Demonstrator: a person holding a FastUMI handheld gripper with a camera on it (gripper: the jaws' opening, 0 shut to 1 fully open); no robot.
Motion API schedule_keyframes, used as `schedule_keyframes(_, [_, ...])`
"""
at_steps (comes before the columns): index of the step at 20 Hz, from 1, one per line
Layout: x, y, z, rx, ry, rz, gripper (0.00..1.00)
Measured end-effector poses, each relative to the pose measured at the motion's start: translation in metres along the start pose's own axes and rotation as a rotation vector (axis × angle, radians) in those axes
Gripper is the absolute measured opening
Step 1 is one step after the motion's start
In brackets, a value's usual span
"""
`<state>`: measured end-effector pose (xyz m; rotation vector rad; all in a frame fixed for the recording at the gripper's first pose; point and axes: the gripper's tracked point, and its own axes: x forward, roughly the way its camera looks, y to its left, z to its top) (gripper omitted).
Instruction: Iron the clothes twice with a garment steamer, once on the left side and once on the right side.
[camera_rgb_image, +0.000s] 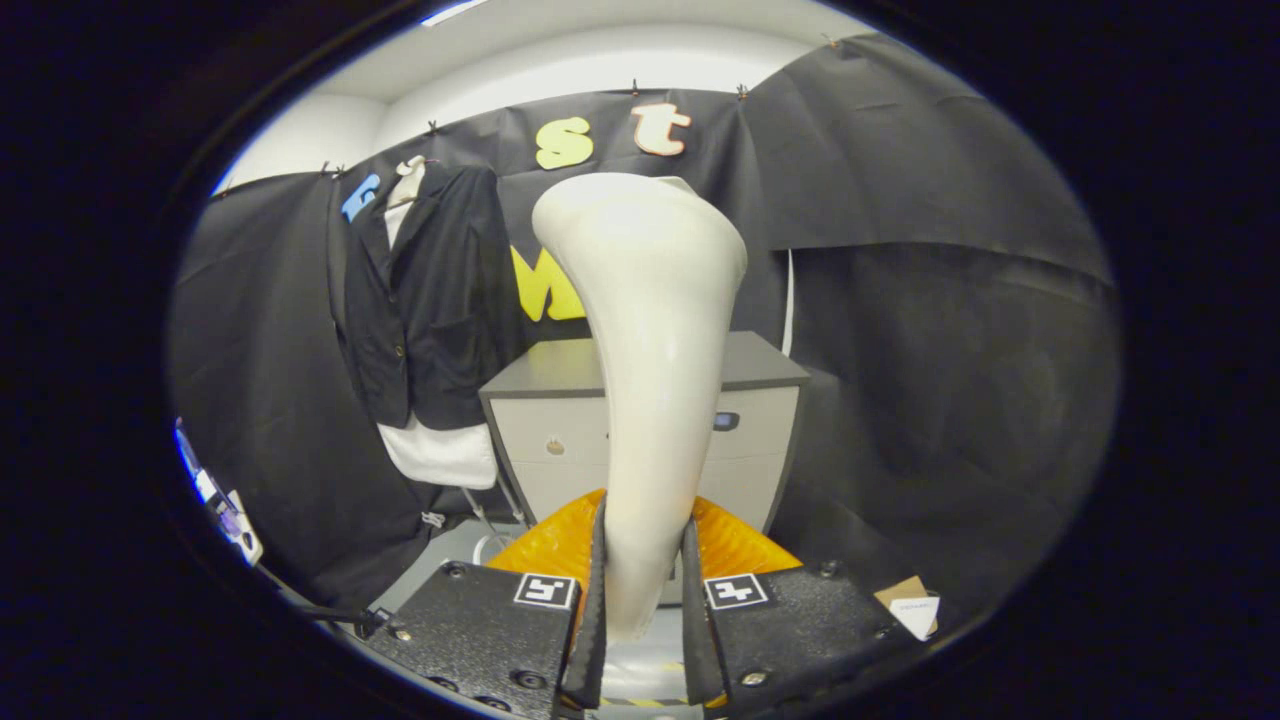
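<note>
One black jacket (425, 300) over a white garment hung on the booth wall, well left of and beyond the fingers. Between them rose the garment steamer (655, 340), its neck clamped on both sides by the hand-held gripper (645, 580), head upright before a grey cabinet (745, 440).

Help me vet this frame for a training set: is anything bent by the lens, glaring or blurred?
Gripper view: strong fisheye bending, so the cabinet and the booth's cloth curve; soft sheen along the steamer, held between the gripper fingers, no blown-out glare; the black jacket loses fold detail in shadow; focus is fairly sharp throughout.
</note>
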<state>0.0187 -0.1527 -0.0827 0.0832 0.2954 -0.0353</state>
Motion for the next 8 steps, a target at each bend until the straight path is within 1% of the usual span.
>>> schedule_keyframes(4, [-0.008, -0.018, -0.013, -0.002, 0.001, -0.010, 0.34])
schedule_keyframes(8, [-0.012, -0.016, -0.018, 0.000, 0.007, -0.002, 0.34])
